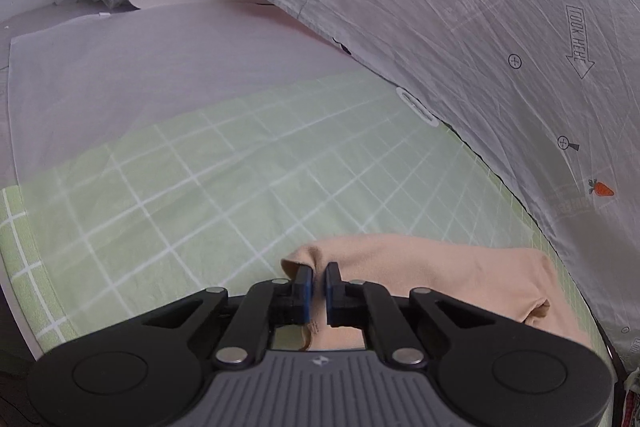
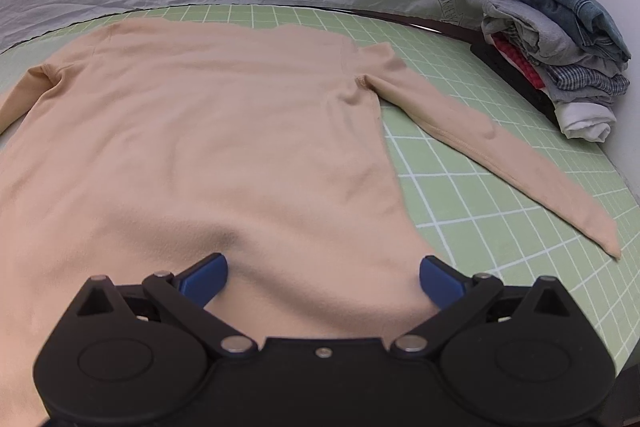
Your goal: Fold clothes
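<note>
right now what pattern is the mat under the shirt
Light green with a white grid, clearest in the right wrist view: mat, shirt.

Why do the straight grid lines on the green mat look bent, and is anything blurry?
Both are fisheye lenses: in the right wrist view the green mat bows into a dome, with dark vignetted corners. In the left wrist view the lines curve likewise, the left gripper is sharp, and a pale haze softens the mat's far part.

you can read "look here" inside arrow outlines printed on the grey sheet (image 1: 460, 27), upside down, twice in your left wrist view. your right wrist view shows part of one such arrow, too cut off to read fully.
</note>
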The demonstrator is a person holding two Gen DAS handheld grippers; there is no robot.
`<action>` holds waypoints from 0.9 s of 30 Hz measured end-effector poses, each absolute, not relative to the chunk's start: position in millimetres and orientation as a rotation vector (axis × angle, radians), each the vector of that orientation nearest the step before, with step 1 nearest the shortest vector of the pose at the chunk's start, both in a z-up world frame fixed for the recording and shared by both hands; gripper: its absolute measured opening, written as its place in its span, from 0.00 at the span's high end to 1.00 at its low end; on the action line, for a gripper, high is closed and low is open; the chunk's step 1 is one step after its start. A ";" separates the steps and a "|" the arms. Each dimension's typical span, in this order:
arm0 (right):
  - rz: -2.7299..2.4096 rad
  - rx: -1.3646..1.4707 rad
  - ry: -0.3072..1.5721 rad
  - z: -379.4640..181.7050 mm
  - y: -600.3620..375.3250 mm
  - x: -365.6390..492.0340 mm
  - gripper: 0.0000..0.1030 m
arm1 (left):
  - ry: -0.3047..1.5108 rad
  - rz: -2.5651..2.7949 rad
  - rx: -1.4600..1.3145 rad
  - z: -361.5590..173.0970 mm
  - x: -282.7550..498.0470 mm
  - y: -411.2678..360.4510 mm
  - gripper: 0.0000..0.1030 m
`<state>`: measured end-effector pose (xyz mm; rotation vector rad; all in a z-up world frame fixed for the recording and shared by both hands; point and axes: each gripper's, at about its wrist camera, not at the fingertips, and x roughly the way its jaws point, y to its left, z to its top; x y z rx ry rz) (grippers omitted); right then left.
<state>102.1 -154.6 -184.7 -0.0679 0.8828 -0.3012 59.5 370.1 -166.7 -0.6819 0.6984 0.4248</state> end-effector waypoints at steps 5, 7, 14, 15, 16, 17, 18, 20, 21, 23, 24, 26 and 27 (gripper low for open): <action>-0.280 -0.049 0.890 -184.6 -160.3 103.2 0.00 | 0.767 0.497 -0.644 -171.9 61.6 370.7 0.83; -0.272 -0.049 0.895 -184.3 -161.8 103.8 0.00 | 0.798 0.529 -0.633 -174.6 61.6 370.7 0.69; -0.294 -0.047 0.883 -175.0 -178.0 95.3 0.00 | 0.755 0.521 -0.629 -155.7 51.0 361.7 0.43; -0.301 -0.036 0.884 -174.1 -182.9 93.1 0.00 | 0.754 0.506 -0.620 -152.9 51.2 357.4 0.40; -0.307 -0.027 0.887 -173.6 -187.5 90.9 0.00 | 0.753 0.489 -0.609 -150.0 51.7 352.5 0.38; -0.312 -0.020 0.894 -174.2 -191.5 88.6 0.00 | 0.758 0.468 -0.593 -147.0 53.0 345.4 0.36; -0.316 -0.013 0.901 -174.8 -195.5 86.4 0.00 | 0.765 0.448 -0.574 -144.7 54.3 337.8 0.33; -0.323 -0.005 0.917 -176.7 -202.1 81.3 0.00 | 0.783 0.398 -0.530 -141.4 57.8 319.4 0.32; -0.323 -0.006 0.924 -177.4 -204.2 78.6 0.00 | 0.794 0.368 -0.508 -140.1 59.7 309.5 0.32; -0.324 -0.008 0.934 -178.1 -209.5 72.4 0.01 | 0.813 0.287 -0.484 -138.5 62.9 288.9 0.32; -0.320 -0.006 0.936 -177.6 -212.6 69.6 0.03 | 0.823 0.240 -0.475 -138.2 64.9 278.2 0.32; -0.311 0.013 0.941 -176.9 -220.1 64.2 0.10 | 0.851 0.140 -0.452 -139.8 70.5 255.6 0.32; -0.303 0.025 0.944 -176.6 -223.9 61.8 0.14 | 0.867 0.091 -0.437 -141.2 73.2 243.5 0.31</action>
